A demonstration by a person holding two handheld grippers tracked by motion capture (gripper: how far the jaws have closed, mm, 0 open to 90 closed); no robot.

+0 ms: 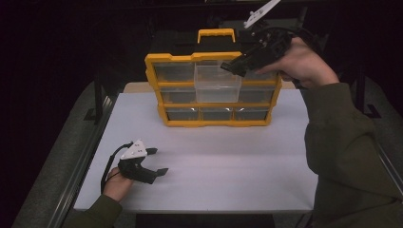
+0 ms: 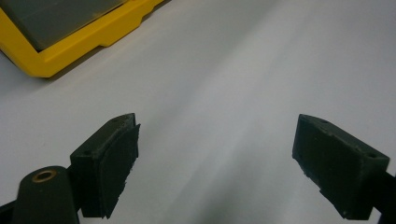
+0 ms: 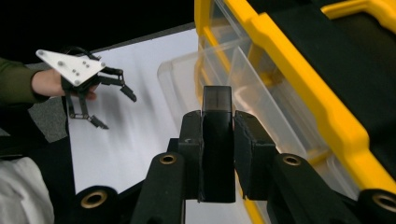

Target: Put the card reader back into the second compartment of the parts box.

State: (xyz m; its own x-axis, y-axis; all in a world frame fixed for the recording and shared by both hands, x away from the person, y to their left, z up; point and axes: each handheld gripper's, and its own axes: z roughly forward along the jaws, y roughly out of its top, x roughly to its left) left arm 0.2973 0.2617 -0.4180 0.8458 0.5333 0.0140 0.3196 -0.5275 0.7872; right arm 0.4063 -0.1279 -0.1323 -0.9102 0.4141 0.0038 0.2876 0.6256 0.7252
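Darkness surrounds a white table (image 1: 199, 175), on whose far half a yellow organiser (image 1: 214, 90) with clear drawers is stood upright, a yellow handle (image 1: 216, 34) on its top. One clear drawer (image 1: 216, 80) in the middle of the upper row is seen pulled out toward the near side, well proud of its neighbours.

The right gripper (image 1: 233, 66) is held above the organiser's upper right part, just over the pulled-out drawer. In the right gripper view its jaws are seen pressed together on a small dark block (image 3: 217, 140), which is pinched upright between the pads and rises a little above them; what the block is cannot be told. Below and beyond it the open drawer (image 3: 224, 88) is visible.

The left gripper (image 1: 159, 161) is rested low at the near left of the table, well apart from the organiser. Its jaws are spread wide, with nothing between them but bare table (image 2: 233, 93); a yellow corner (image 2: 70, 51) of the organiser is visible far off.
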